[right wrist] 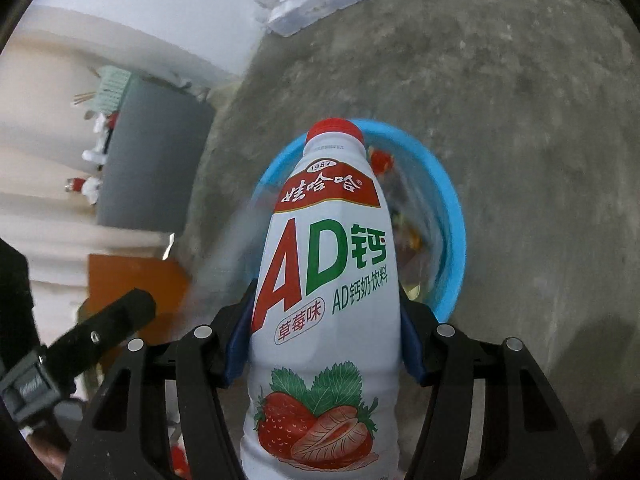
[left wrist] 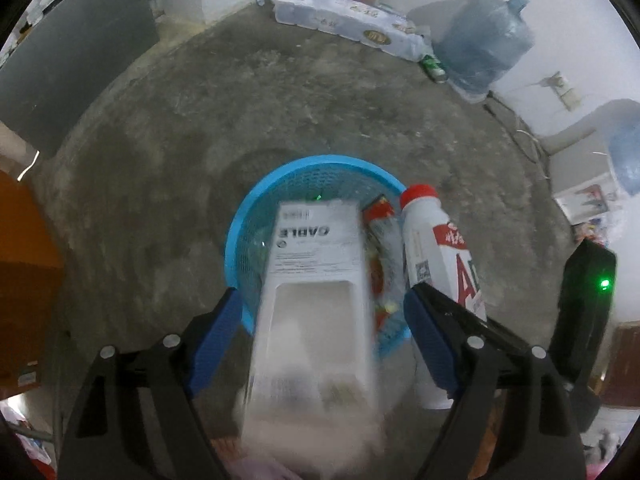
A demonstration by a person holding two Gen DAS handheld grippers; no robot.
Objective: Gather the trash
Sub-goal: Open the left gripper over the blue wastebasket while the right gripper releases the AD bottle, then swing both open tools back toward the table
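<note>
A round blue mesh basket (left wrist: 256, 204) stands on the concrete floor; it also shows in the right wrist view (right wrist: 452, 240). My left gripper (left wrist: 322, 316) is open above it. A white cable box (left wrist: 316, 288), blurred, lies between the spread fingers without touching the pads, its top end over the basket. A red snack wrapper (left wrist: 378, 216) lies inside the basket. My right gripper (right wrist: 326, 336) is shut on a white strawberry milk bottle (right wrist: 326, 264) with a red cap, held just above the basket's near edge. The bottle also shows in the left wrist view (left wrist: 432, 248).
A pack of tissue rolls (left wrist: 348, 20) lies by the far wall. A large blue water jug (left wrist: 484, 40) and a green can (left wrist: 433, 67) are at the right. A grey cabinet (left wrist: 72, 60) stands left. An orange box (left wrist: 24, 276) sits near left.
</note>
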